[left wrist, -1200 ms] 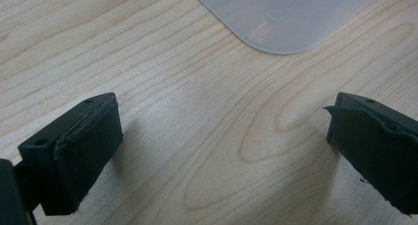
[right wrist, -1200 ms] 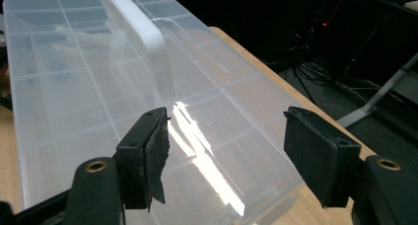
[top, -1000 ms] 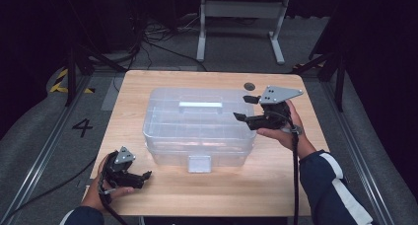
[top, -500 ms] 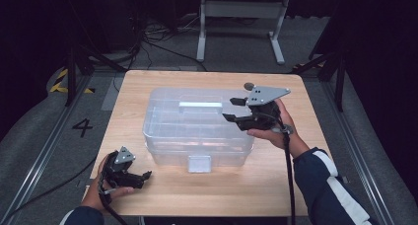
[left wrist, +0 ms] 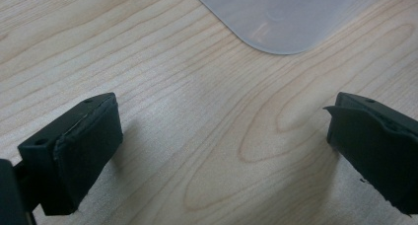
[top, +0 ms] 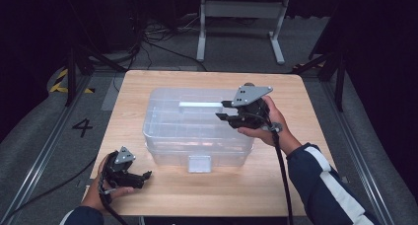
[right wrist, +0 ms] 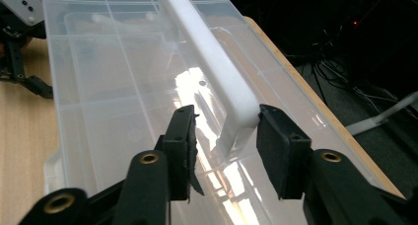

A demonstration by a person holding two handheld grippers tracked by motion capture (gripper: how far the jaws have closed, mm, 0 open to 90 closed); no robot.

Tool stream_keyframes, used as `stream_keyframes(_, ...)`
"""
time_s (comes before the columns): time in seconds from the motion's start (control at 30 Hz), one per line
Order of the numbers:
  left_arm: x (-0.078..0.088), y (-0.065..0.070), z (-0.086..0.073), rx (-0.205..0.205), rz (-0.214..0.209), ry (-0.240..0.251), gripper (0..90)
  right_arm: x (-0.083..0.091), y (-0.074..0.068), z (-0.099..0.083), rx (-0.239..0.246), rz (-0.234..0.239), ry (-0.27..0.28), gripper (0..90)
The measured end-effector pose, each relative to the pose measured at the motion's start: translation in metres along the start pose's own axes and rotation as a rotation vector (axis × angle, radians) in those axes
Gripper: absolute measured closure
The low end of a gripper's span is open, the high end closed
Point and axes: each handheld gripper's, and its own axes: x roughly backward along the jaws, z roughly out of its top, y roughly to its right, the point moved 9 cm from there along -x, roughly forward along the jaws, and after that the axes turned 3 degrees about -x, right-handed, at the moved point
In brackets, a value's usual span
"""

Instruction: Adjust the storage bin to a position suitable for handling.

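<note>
A clear plastic storage box point(top: 197, 126) with a lid stands in the middle of the wooden table point(top: 305, 101). A white handle point(top: 199, 105) lies along its lid. My right gripper point(top: 223, 110) hovers over the lid's right side, its jaws on either side of the handle's point(right wrist: 207, 57) near end. The right gripper's point(right wrist: 224, 136) jaws have just been closing; one pad sits against the handle and a gap shows at the other. My left gripper point(top: 147, 175) rests open near the table's front left, nothing between its pads point(left wrist: 222, 141). The box's corner point(left wrist: 286, 13) lies ahead of it.
The box has a front latch point(top: 199, 163) that faces the person. Bare wood point(left wrist: 197, 111) lies around the left gripper. Beyond the table stands a white metal frame point(top: 241, 13), with cables on the dark floor and a painted 4 point(top: 82, 128) at left.
The right gripper has moved left and a little up, from beside the box to over its lid, and its jaws have narrowed around the handle's end. The left gripper has not moved.
</note>
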Motion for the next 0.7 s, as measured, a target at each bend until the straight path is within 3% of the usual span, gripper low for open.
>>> stream_keyframes(0.17, 0.000, 0.000, 0.000, 0.001, 0.000, -0.010, 0.8, -0.002, 0.004, 0.003, 0.013, -0.020, -0.020, 72.5)
stream_keyframes(0.23, 0.000, 0.000, 0.001, -0.013, -0.005, -0.011, 1.7, -0.003, 0.004, 0.004, 0.015, -0.023, -0.038, 72.8)
stream_keyframes(0.27, 0.000, 0.002, 0.001, 0.008, -0.007, -0.016, 2.3, -0.004, 0.004, 0.004, 0.013, -0.024, -0.042, 72.9)
stream_keyframes(0.3, 0.001, 0.001, 0.001, -0.008, -0.002, -0.017, 3.2, -0.005, 0.004, 0.004, 0.015, -0.025, -0.051, 73.7)
stream_keyframes(0.4, 0.003, 0.003, 0.003, -0.002, -0.011, -0.025, 9.8, -0.006, 0.005, 0.004, 0.025, -0.034, -0.062, 73.8)
stream_keyframes(0.43, 0.004, 0.003, 0.003, -0.004, -0.001, -0.029, 12.6, -0.006, 0.004, 0.005, 0.027, -0.036, -0.063, 73.9)
stream_keyframes(0.5, 0.008, -0.001, 0.005, -0.023, 0.060, -0.042, 19.0, -0.006, 0.004, 0.004, 0.026, -0.038, -0.062, 73.9)
stream_keyframes(0.7, 0.020, -0.001, 0.013, -0.010, 0.070, 0.010, 24.6, -0.006, 0.005, 0.005, 0.030, -0.043, -0.065, 74.0)
